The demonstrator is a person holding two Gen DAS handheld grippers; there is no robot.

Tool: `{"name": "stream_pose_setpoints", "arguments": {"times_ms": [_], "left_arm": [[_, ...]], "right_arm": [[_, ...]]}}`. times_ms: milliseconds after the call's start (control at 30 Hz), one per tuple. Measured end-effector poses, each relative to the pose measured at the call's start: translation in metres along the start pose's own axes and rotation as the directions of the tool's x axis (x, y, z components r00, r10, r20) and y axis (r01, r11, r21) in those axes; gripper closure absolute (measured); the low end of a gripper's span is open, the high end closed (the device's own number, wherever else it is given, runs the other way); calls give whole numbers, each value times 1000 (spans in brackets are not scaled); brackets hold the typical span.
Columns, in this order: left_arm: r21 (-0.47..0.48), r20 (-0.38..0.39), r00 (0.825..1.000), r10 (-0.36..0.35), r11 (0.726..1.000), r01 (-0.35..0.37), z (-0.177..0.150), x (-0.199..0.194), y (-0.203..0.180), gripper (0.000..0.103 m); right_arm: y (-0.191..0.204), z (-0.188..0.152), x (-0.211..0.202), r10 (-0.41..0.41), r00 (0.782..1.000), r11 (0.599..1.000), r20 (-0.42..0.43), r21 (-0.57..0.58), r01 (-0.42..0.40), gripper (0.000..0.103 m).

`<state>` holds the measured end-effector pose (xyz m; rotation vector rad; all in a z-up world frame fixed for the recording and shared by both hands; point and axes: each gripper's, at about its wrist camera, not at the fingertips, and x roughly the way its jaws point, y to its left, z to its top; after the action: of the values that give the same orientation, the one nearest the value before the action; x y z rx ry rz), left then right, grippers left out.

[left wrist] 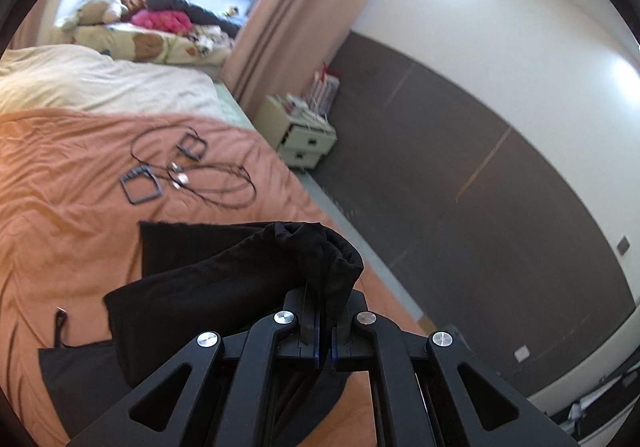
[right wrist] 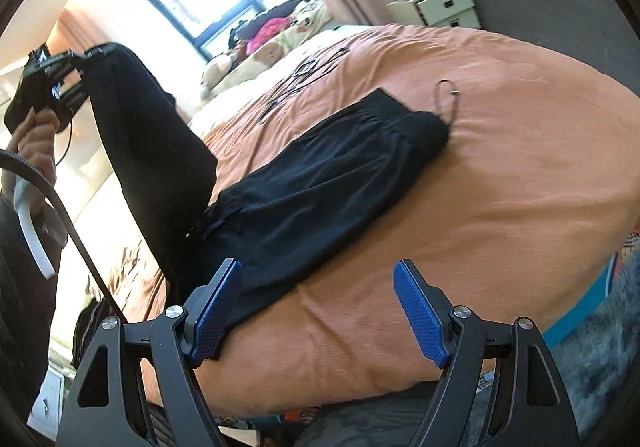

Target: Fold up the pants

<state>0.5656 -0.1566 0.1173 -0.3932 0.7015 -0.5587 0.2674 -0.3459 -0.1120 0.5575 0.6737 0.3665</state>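
**Left wrist view: black pants lifted by one end over an orange bedspread**

Left wrist view, left to right: an orange bedspread point(left wrist: 80, 207) covers the bed, a cream blanket point(left wrist: 100, 83) behind it, and a heap of clothes and soft toys point(left wrist: 156, 13) under the window. Thin black cables with two square frames point(left wrist: 188, 171) lie on the spread. Right of the bed hang a pink curtain point(left wrist: 288, 19), then stand a cream bedside drawer unit point(left wrist: 304, 135) and a grey-panelled wall point(left wrist: 480, 207).

The left gripper point(left wrist: 323, 343) is clenched on a bunched end of the black pants point(left wrist: 224, 279), the cloth draping over its fingers.

In the right wrist view, a hand point(right wrist: 34, 139) holds that gripper high at the left; the pant leg hangs from it down to the bed. The rest lies flat, its long axis running diagonally from lower left to upper right. A drawstring loop point(right wrist: 446, 99) lies at the far upper-right end. The right gripper point(right wrist: 318, 311) is spread open with nothing held; its left pad point(right wrist: 216, 311) is at the pants' near edge.
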Motion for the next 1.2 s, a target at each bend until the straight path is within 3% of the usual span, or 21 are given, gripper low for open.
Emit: {"name": "stream_pose_setpoints", "arguments": {"times_ms": [267, 433, 533, 600, 667, 767, 1200], "left_arm": [[7, -121, 992, -46, 999, 48, -33, 56, -19, 100], [-1, -229, 970, -81, 997, 83, -59, 88, -29, 99], [-2, -288, 953, -94, 995, 97, -75, 97, -31, 76], [-2, -284, 954, -98, 995, 102, -81, 93, -30, 43], [-3, -265, 959, -104, 994, 107, -86, 84, -26, 33], [-11, -255, 961, -106, 994, 107, -90, 69, -16, 33], [-96, -161, 986, 46, 994, -62, -121, -4, 75, 33]], "right_arm": [[-17, -13, -13, -1, 1000, 999, -2, 45, 1, 26], [-20, -18, -17, 2, 1000, 998, -11, 59, -1, 26], [-20, -16, -19, 4, 1000, 998, -13, 63, -3, 26], [-22, -13, -16, 5, 1000, 998, -17, 62, -3, 26], [-21, -13, -14, 8, 1000, 998, -19, 62, -7, 26], [-18, -11, -11, 20, 1000, 998, -24, 60, -19, 26], [-10, 8, 16, 49, 997, 998, -52, 47, -46, 26]]}}
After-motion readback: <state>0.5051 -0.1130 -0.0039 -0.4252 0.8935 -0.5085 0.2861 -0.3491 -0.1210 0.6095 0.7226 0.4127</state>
